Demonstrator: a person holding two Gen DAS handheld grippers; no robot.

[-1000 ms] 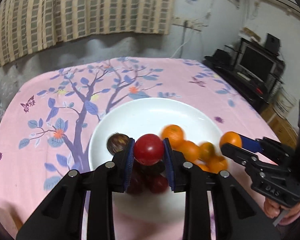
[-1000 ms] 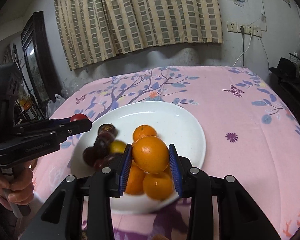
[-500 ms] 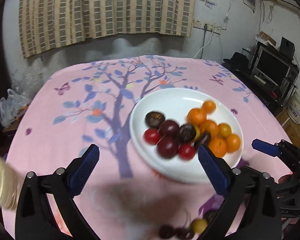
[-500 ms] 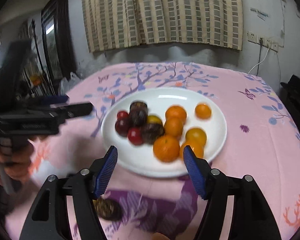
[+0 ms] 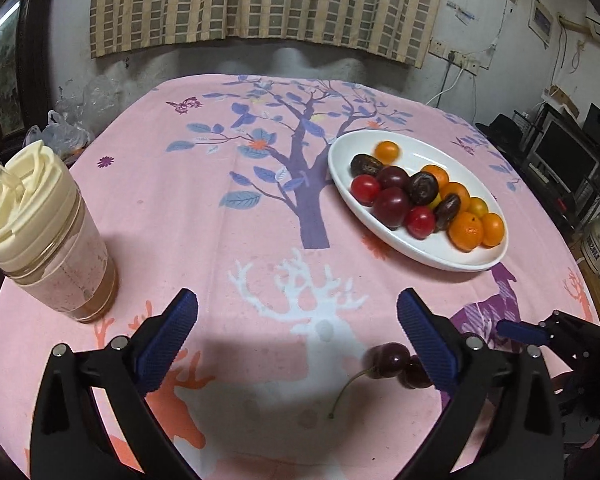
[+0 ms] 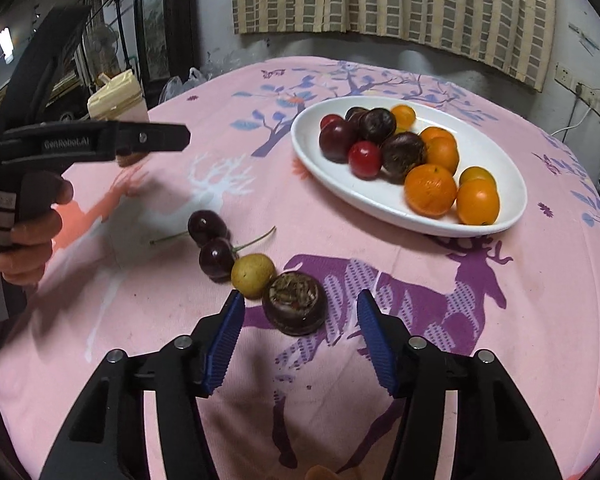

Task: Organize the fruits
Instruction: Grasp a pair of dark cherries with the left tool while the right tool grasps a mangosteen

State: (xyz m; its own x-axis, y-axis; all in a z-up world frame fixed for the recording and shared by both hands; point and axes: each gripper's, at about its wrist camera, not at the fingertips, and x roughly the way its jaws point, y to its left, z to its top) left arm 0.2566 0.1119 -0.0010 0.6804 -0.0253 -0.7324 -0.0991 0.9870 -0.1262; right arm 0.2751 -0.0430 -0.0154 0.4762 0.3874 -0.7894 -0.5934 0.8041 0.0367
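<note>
Both hand-held grippers pulled back from the white oval ceramic plate (image 6: 512,184), jaws now spread, empty. Right hand-held gripper (image 6: 300,344) is nearest the dark rough-topped round fruit (image 6: 295,304), just ahead between its pads; beyond lie a yellow fruit (image 6: 253,275) and two glossy stemmed cherries (image 6: 208,227) on the pink surface (image 6: 420,340).
</note>
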